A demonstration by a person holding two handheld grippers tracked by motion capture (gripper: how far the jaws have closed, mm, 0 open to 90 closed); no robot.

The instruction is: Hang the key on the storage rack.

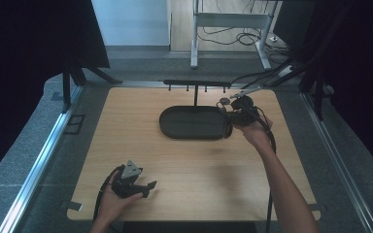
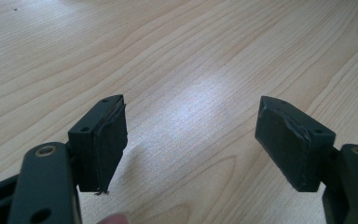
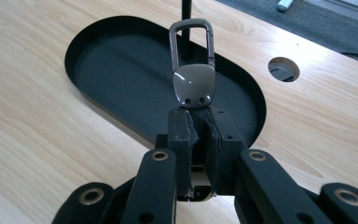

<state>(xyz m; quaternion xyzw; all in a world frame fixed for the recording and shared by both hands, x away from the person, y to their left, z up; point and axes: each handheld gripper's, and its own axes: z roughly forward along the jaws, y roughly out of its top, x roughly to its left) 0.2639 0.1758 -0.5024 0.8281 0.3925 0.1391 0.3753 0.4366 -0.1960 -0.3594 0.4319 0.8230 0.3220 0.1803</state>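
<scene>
Right gripper [image 3: 200, 126] pinches a metal key clip [image 3: 193, 79] above the black tray [image 3: 98, 70], near the hook rack [image 1: 196, 85]. Left gripper [image 2: 191, 140] idle, fingers wide over bare counter [image 2: 168, 46]. Clip's picked up; probably hanging or dropping it remains.

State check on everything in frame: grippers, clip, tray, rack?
Left gripper: open, nothing held, low over the wooden table.
Right gripper: shut on the grey metal carabiner clip.
Carabiner clip: gate closed, held above the tray.
Black oval tray: empty.
Black hook rack: upright behind tray, hooks bare.
</scene>
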